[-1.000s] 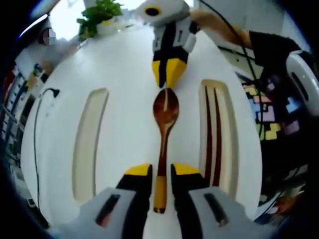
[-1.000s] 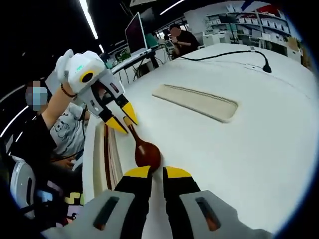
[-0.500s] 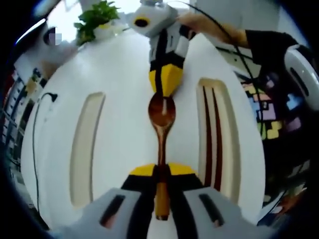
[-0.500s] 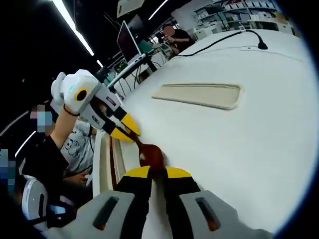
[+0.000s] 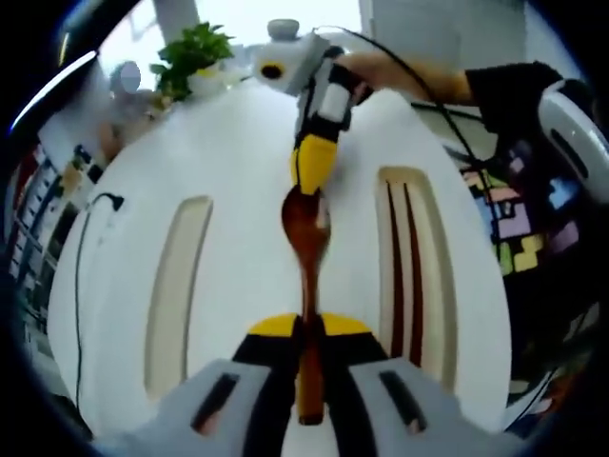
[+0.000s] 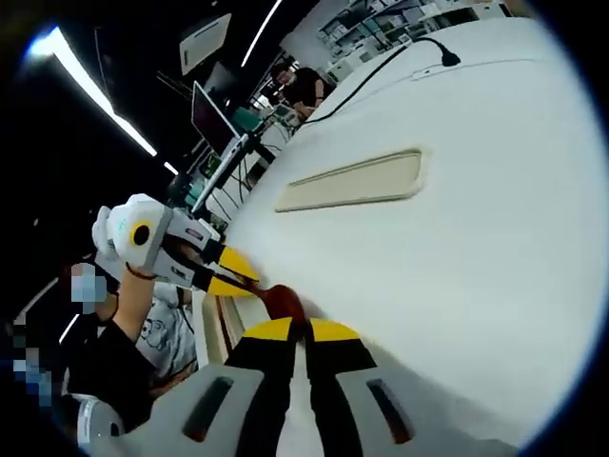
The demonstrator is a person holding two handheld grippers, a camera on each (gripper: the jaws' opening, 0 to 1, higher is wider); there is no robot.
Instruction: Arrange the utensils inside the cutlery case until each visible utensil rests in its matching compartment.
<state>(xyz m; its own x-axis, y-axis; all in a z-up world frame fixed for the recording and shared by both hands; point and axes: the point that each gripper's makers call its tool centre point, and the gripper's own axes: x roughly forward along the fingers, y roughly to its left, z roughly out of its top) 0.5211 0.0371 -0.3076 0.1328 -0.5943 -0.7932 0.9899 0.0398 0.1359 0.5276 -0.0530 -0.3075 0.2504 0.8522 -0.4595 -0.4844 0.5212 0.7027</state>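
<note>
Spoon: I am looking along a brown wooden spoon (image 5: 307, 249) lying lengthwise down the middle of the white cutlery case (image 5: 238, 171), on the flat top between two slots, bowl pointing away from my left gripper (image 5: 306, 331).
Left gripper: I am clamping its yellow-tipped jaws on the spoon's handle, the handle end sticking out toward the camera between them.
Right gripper: I am seeing it (image 5: 311, 164) come in from the far side in the left gripper view, its yellow tips meeting at the rim of the spoon's bowl; in the right gripper view its own jaws (image 6: 298, 330) are drawn nearly together with the bowl (image 6: 283, 302) just ahead of them. I think they are pinching the bowl's edge, but the blur is keeping me from being sure.
Chopsticks: I am seeing two dark chopsticks (image 5: 406, 267) lying side by side in the right-hand slot (image 5: 411, 271).
Empty slot: the left-hand slot (image 5: 176, 290) is showing only its pale beige floor.
Surface: the case top is lying plain white, a black cable (image 5: 81, 257) trailing along its left edge.
Room: a potted green plant (image 5: 187, 52) is standing beyond the far end; a person's arm in a black sleeve (image 5: 509, 86) is reaching in from the right; in the right gripper view a monitor (image 6: 214, 119) and a seated person (image 6: 303, 86) are showing under ceiling strip lights.
</note>
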